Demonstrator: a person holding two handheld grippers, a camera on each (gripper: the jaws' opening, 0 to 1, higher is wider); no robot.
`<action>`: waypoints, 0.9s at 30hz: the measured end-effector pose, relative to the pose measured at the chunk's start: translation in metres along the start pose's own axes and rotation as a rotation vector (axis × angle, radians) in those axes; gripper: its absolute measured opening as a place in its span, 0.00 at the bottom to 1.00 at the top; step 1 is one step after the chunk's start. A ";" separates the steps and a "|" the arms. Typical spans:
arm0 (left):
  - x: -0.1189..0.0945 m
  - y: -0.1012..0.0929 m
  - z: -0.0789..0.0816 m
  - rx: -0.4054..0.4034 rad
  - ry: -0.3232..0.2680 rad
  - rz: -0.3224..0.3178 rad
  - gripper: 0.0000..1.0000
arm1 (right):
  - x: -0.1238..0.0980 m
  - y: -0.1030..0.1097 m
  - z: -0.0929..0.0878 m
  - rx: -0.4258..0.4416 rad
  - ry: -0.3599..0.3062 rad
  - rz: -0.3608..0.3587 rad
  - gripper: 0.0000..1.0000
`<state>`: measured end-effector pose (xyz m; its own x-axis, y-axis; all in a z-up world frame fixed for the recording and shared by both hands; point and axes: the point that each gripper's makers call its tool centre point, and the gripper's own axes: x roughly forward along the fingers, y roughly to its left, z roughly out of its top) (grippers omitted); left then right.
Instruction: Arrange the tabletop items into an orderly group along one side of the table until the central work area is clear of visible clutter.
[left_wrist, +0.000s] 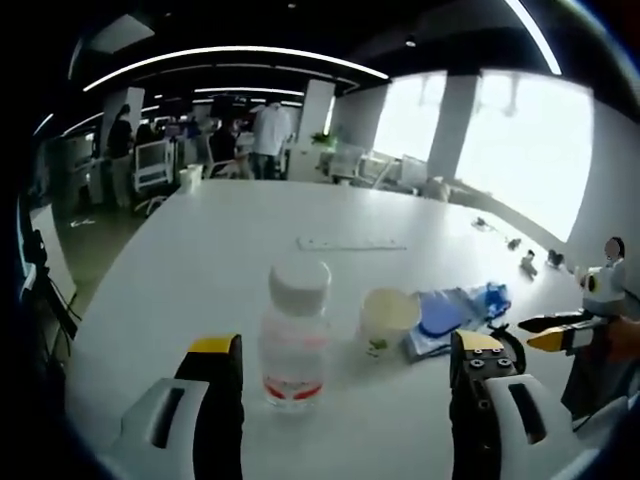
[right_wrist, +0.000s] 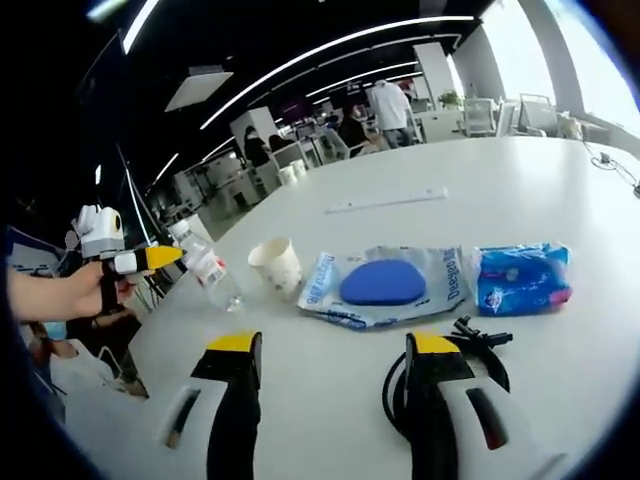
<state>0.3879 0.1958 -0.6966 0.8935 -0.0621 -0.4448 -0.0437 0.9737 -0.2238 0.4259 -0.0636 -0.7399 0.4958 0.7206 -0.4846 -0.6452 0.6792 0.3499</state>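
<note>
Left gripper view: we see our left gripper (left_wrist: 345, 385) with jaws spread wide, nothing between the pads, hovering low over the white table (left_wrist: 200, 250). A clear plastic bottle (left_wrist: 295, 335) with a white cap and a red-marked label stands upright just ahead of the jaws, nearer the left jaw, not touched by either. Beside it to the right sits a small paper cup (left_wrist: 388, 318), upright, and just past that a flat clear packet with a blue pad (left_wrist: 450, 315) lies on the table next to the cup. A long thin ruler-like strip (left_wrist: 350, 243) lies farther back, well apart from the rest. The right gripper (left_wrist: 545, 332) comes in from the right edge, yellow tips; we cannot tell from here how its jaws stand. Right gripper view: our right gripper (right_wrist: 335, 385) has jaws apart, empty. A coiled black cable (right_wrist: 470, 345) lies by the right jaw, partly hidden behind it. Ahead in a row: paper cup (right_wrist: 275, 265), the packet with the blue pad (right_wrist: 385, 285), then a blue-printed wrapped pack (right_wrist: 522, 277) just beside it. The bottle (right_wrist: 205, 265) shows left of the cup, tilted in this view. A hand (right_wrist: 60, 290) holds the left gripper (right_wrist: 150, 259) at the left edge. The strip (right_wrist: 385, 201) lies farther back on the table (right_wrist: 500, 180).
</note>
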 end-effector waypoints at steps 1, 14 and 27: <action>0.000 0.000 0.000 0.000 -0.001 0.000 0.82 | 0.000 0.000 0.000 0.002 -0.001 -0.001 0.55; 0.011 0.011 0.004 -0.004 0.008 0.010 0.79 | -0.002 0.001 0.009 0.017 -0.035 -0.001 0.53; 0.025 0.027 0.008 -0.049 -0.031 0.051 0.56 | -0.016 -0.018 0.003 0.049 -0.041 -0.042 0.50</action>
<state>0.4123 0.2221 -0.7067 0.9030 -0.0055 -0.4296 -0.1102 0.9635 -0.2440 0.4317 -0.0870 -0.7361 0.5458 0.6958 -0.4669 -0.5947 0.7142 0.3691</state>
